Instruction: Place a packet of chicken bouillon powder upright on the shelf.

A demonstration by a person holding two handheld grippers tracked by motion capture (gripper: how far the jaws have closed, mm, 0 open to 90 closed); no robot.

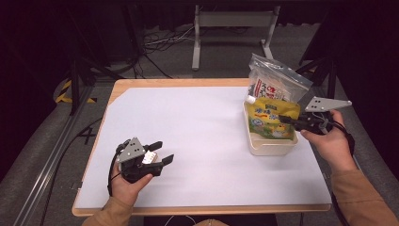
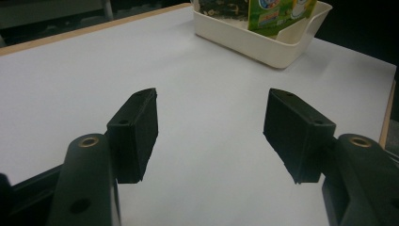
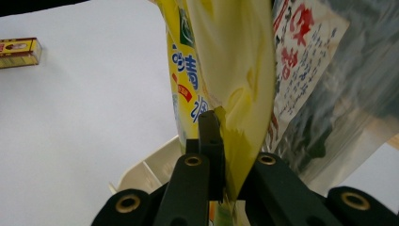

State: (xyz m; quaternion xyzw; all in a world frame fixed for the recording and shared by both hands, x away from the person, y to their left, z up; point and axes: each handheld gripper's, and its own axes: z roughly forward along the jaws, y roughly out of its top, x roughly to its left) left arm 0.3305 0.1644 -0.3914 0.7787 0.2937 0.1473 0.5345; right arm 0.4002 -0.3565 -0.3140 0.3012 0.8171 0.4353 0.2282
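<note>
A yellow pouch (image 1: 273,117) with blue and green print stands in a cream bin (image 1: 270,146) at the table's right side. My right gripper (image 1: 283,118) is shut on the pouch's right edge; in the right gripper view the pouch (image 3: 221,56) is pinched between the black jaws of that gripper (image 3: 226,127). A clear bag (image 1: 277,80) with red lettering leans behind the pouch in the bin and appears in the right gripper view (image 3: 306,70) too. Near the front left, my left gripper (image 1: 165,150) is held open just above the white table top, nothing between its jaws (image 2: 211,99).
The table is covered by a white sheet (image 1: 197,127) with a wooden edge (image 1: 188,208) around it. A small yellow box (image 3: 19,52) lies on the sheet far from the bin. From the left gripper view the bin (image 2: 263,44) sits well ahead.
</note>
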